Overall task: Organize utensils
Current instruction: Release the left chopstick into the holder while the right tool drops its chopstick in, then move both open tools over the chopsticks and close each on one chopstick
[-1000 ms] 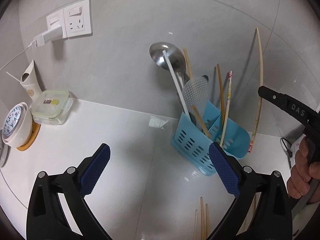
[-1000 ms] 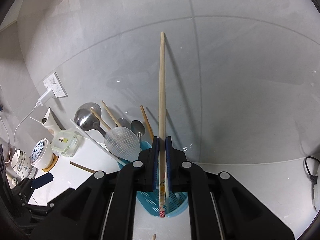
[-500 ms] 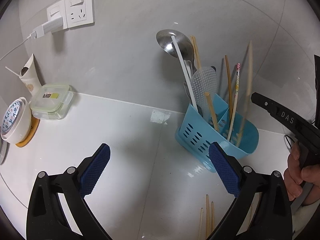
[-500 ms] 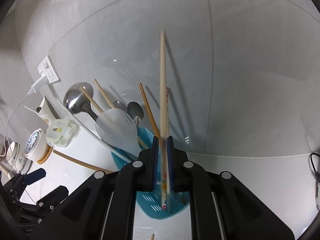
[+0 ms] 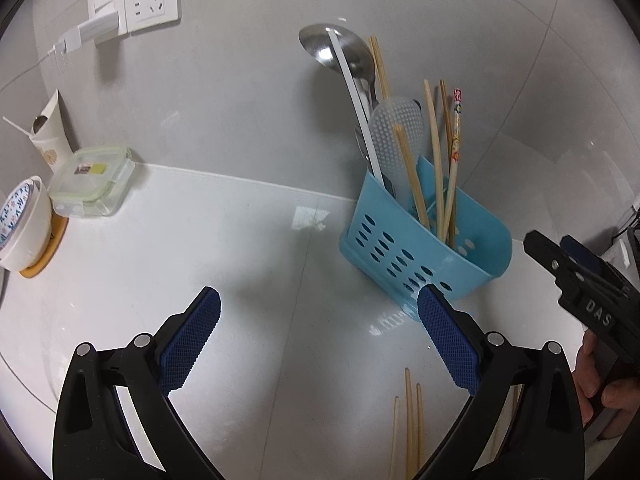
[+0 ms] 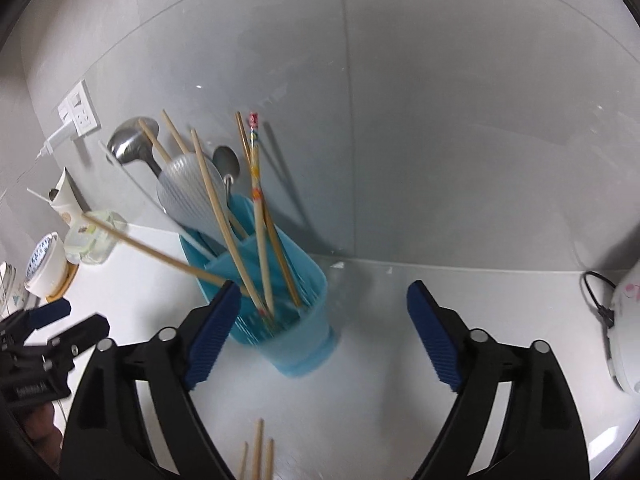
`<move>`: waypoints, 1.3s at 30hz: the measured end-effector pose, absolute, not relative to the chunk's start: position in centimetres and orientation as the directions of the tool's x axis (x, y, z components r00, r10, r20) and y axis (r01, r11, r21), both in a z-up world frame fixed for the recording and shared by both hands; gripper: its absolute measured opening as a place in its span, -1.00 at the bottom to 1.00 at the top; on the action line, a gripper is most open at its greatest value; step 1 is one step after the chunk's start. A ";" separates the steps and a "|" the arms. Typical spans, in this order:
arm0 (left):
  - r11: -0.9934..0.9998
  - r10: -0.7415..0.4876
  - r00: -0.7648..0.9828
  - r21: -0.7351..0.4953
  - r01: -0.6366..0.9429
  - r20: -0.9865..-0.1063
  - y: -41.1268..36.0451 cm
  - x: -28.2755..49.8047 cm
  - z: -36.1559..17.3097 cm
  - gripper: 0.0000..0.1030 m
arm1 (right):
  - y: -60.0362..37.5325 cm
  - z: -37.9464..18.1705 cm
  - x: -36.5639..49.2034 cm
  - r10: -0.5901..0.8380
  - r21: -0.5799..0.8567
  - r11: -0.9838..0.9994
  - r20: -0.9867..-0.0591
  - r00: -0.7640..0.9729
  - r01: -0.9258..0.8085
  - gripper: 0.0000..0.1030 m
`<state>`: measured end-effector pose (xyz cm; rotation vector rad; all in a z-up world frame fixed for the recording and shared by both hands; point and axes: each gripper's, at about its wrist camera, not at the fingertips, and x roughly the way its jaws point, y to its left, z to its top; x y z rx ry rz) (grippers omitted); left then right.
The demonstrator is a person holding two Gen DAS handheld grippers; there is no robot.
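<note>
A blue slotted utensil holder point(image 5: 404, 248) point(image 6: 296, 320) stands on the white counter against the wall. It holds a steel ladle point(image 5: 336, 48), a white rice paddle point(image 5: 394, 132) and several chopsticks point(image 5: 438, 160) point(image 6: 256, 208). My right gripper point(image 6: 324, 296) hangs just in front of the holder with its jaws opening wide, and its pads touch nothing. At the right edge of the left wrist view, a hand holds the right gripper point(image 5: 580, 280). My left gripper point(image 5: 316, 308) is open and empty over the counter, left of the holder. Loose chopsticks point(image 5: 408, 420) point(image 6: 256, 452) lie on the counter in front.
On the left are a wall socket with a white charger point(image 5: 136, 4), a paper cup point(image 5: 52, 140), a lidded glass container point(image 5: 92, 186) and a bowl on a coaster point(image 5: 24, 224). A white appliance with a black cable point(image 6: 628, 340) sits far right. One wooden stick point(image 6: 152, 252) slants left of the holder.
My right gripper was shut on a long chopstick, lowered it into the blue holder and let go. Its jaws now stand wide apart. The left gripper stayed open and sank slightly.
</note>
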<state>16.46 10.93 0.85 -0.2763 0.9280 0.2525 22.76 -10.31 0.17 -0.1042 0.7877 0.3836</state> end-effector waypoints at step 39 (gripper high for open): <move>0.976 0.001 0.262 -0.056 -0.212 -0.965 1.2 9.3 -11.8 0.85 | -20.8 -12.6 10.8 0.143 0.068 0.964 -0.948 0.285 -0.258 0.24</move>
